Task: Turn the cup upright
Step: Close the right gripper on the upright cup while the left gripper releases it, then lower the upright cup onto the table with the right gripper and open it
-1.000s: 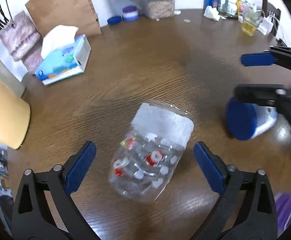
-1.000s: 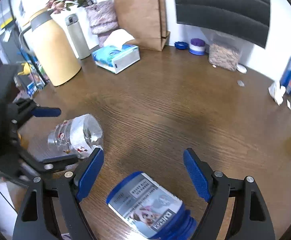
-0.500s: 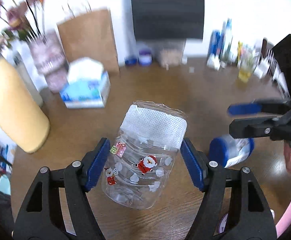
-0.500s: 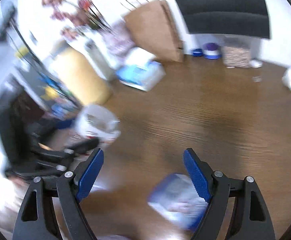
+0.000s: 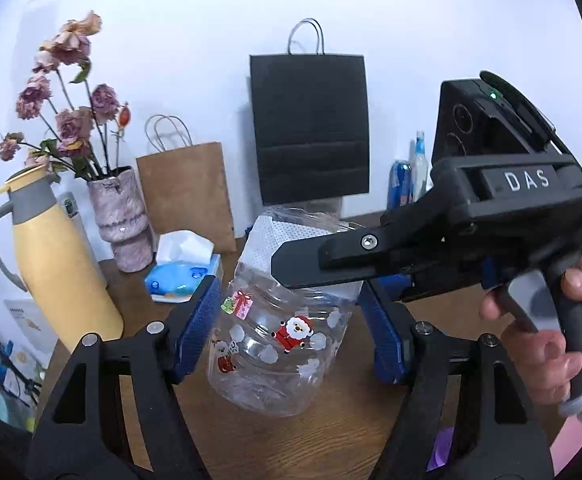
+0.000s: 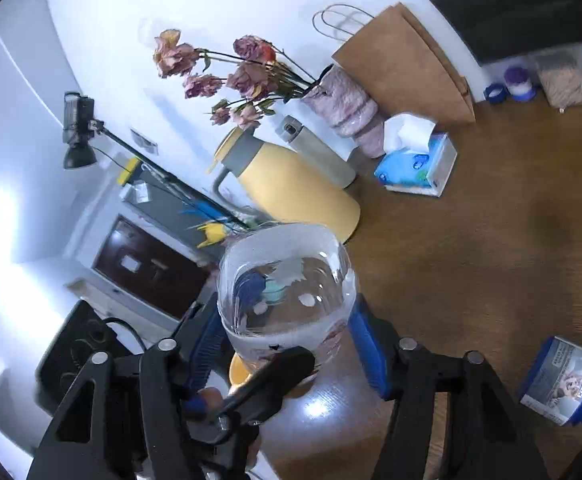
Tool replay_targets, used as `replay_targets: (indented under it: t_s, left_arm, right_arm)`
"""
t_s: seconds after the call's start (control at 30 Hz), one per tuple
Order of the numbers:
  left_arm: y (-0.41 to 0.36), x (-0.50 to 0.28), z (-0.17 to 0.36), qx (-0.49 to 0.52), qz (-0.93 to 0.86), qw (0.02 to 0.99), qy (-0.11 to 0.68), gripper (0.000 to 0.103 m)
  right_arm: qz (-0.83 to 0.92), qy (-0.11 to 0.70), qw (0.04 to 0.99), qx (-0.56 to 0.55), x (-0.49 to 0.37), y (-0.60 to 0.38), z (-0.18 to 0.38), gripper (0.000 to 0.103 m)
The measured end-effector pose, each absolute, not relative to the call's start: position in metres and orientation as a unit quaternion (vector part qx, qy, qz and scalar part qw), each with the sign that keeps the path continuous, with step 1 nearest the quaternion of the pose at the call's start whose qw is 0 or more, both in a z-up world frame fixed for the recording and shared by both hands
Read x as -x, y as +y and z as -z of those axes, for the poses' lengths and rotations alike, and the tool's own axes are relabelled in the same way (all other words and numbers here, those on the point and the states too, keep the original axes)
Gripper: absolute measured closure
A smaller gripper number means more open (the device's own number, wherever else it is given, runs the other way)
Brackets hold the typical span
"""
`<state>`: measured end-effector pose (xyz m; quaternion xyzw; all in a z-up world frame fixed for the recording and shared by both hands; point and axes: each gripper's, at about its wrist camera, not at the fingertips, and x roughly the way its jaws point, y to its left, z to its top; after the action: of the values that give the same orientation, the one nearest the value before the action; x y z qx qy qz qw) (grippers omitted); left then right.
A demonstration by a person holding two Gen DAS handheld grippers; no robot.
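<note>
The cup is a clear plastic one with Santa stickers (image 5: 283,336) and a white mesh band near its rim. My left gripper (image 5: 291,332) is shut on its body and holds it above the wooden table (image 5: 331,432), rim pointing up and away. My right gripper (image 6: 287,340) comes in from the right and its blue pads sit on both sides of the cup's upper part (image 6: 287,280). In the left wrist view one black right finger (image 5: 331,256) crosses in front of the mesh band.
A blue-lidded jar (image 6: 559,380) lies on its side on the table at right. A yellow jug (image 5: 59,272), a pink vase with dried flowers (image 5: 119,220), a tissue box (image 5: 187,276), a brown bag (image 5: 187,196) and a black bag (image 5: 311,128) stand along the back.
The left gripper shut on the cup, lifted it off the table and tilted it rim-up. The right gripper left the blue-lidded jar and swung left onto the cup's upper part.
</note>
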<state>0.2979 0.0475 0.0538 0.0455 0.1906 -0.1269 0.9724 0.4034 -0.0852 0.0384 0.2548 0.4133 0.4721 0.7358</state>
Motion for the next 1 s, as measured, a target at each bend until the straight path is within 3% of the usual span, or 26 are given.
replay_targets:
  t_s: [0.3,0.43,0.63,1.0]
  left_arm:
    - [0.068,-0.283,-0.047,-0.012,0.151,0.966,0.21,0.032]
    - [0.078,-0.281,-0.02,0.031,0.162,0.958,0.235,0.042]
    - [0.08,-0.267,0.027,0.057,0.148,0.954,0.254,0.043]
    - [0.086,-0.252,0.057,0.08,0.155,0.945,0.277,0.038]
  right_arm:
    - [-0.428,0.366,0.812,-0.154,-0.374,-0.076,-0.05,0.038]
    - [-0.389,0.338,0.854,-0.073,-0.349,-0.059,-0.036,0.038]
    - [-0.358,0.303,0.881,0.052,-0.314,-0.032,0.002,0.038]
    - [-0.368,0.34,0.864,0.046,-0.293,-0.03,0.024,0.037]
